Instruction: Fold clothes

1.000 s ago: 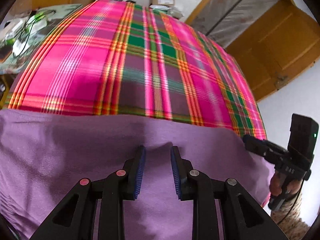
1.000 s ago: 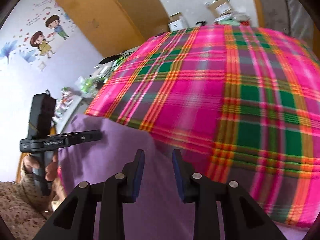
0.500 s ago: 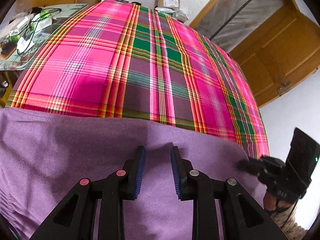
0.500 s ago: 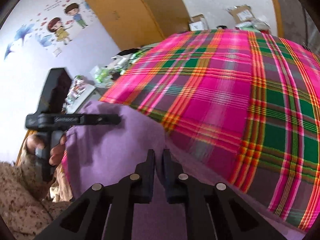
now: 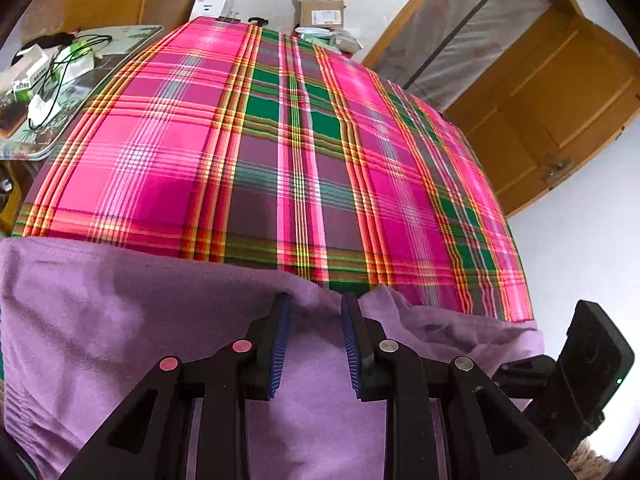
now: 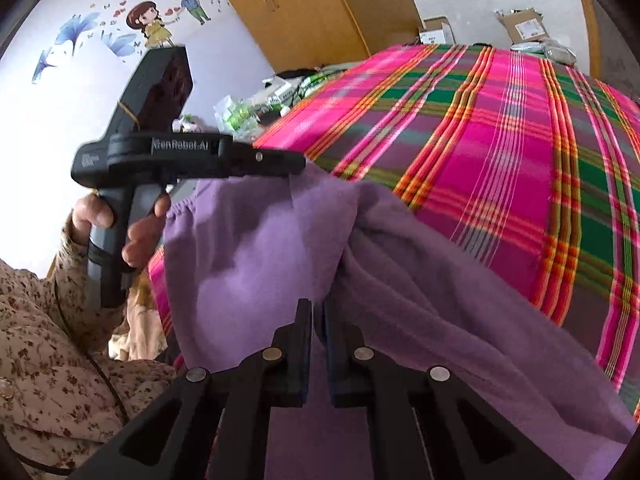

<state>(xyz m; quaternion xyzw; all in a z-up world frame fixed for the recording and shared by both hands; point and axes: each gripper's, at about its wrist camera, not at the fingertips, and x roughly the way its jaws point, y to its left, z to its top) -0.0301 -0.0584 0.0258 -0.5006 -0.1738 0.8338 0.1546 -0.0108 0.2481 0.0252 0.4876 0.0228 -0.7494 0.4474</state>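
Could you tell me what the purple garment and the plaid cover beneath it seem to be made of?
The purple garment looks like soft fleece or brushed knit: a matte, fuzzy nap with thick, rounded folds. The plaid cover looks like a thin woven cloth, perhaps cotton: flat, smooth, with crisp pink, green and orange stripes and little sheen. Neither fibre can be confirmed by sight.

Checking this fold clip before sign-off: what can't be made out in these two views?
- Purple garment: its type and full outline; both views cut it off at the bottom edge, behind the claws.
- Left claw: whether its pads pinch the cloth; in the right wrist view the fabric hides its tip.
- Right claw: jaws have just been closing, cloth between them; contact hidden by folds.
- Box labels: too small.
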